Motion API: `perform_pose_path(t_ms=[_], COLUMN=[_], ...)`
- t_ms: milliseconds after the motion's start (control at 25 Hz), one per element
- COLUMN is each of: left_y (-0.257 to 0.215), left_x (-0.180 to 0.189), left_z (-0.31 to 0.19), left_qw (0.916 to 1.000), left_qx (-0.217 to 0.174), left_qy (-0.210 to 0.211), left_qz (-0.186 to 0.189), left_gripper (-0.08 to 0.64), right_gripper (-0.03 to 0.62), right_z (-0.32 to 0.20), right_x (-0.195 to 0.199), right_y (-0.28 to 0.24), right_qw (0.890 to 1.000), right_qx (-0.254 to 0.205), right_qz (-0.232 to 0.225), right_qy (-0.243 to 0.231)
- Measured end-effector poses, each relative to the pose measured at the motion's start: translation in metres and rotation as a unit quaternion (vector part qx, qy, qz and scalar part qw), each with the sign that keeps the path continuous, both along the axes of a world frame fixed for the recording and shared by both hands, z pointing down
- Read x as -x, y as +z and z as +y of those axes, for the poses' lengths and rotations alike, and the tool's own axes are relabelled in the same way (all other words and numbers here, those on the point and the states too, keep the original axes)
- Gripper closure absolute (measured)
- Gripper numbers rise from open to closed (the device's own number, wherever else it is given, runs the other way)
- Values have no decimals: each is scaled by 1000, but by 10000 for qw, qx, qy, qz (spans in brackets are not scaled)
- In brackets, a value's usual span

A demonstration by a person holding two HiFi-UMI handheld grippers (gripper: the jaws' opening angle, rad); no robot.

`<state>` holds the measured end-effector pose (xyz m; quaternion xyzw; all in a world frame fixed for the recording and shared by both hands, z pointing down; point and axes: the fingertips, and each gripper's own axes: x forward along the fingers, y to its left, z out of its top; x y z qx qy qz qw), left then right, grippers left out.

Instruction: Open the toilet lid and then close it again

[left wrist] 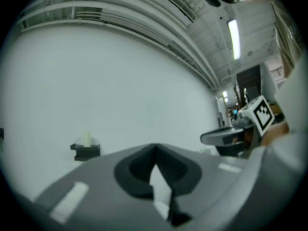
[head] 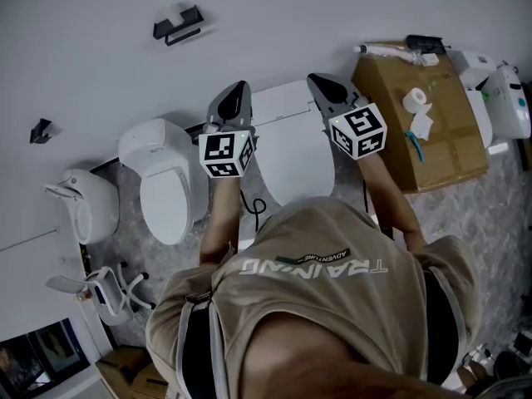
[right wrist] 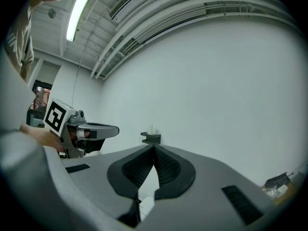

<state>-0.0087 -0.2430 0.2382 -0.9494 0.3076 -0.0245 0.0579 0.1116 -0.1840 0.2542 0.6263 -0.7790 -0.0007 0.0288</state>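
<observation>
A person wears a tan short-sleeved T-shirt [head: 332, 322] printed with "TRAINING" lettering [head: 312, 266] in white. Dark straps [head: 195, 352], edged in white, run down both sides.

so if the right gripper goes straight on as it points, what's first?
Most likely the white wall, near the black wall bracket just above the shut tips of the right gripper. Nothing nearer shows in that line, though depth is unclear.

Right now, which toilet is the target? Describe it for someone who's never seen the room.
Along the white wall stands a row of white fixtures. The target toilet is directly ahead of the person, framed by the left gripper and right gripper. Unlike the rounder toilet on its left, it has a broad squarish lid and sits beside the cardboard box.
</observation>
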Motion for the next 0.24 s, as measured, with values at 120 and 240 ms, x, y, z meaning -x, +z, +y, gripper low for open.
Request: perform_pose_path(t_ms=[120,240], left_y=[-1,-6], left_x=[-7,-13], left_z=[-8,-21], left_qw=[10000,9999], left_qx=[-3,-65], left_qy=[66,99], left_qz=[-54,-61], left_gripper=[557,557], right_gripper=[578,580], right_z=[-8,-21], right_x=[-4,-10], right_y=[-4,-9], right_qw=[10000,9999], right_qx=[-31,-109], right_qz=[0,5], right_qy=[4,22])
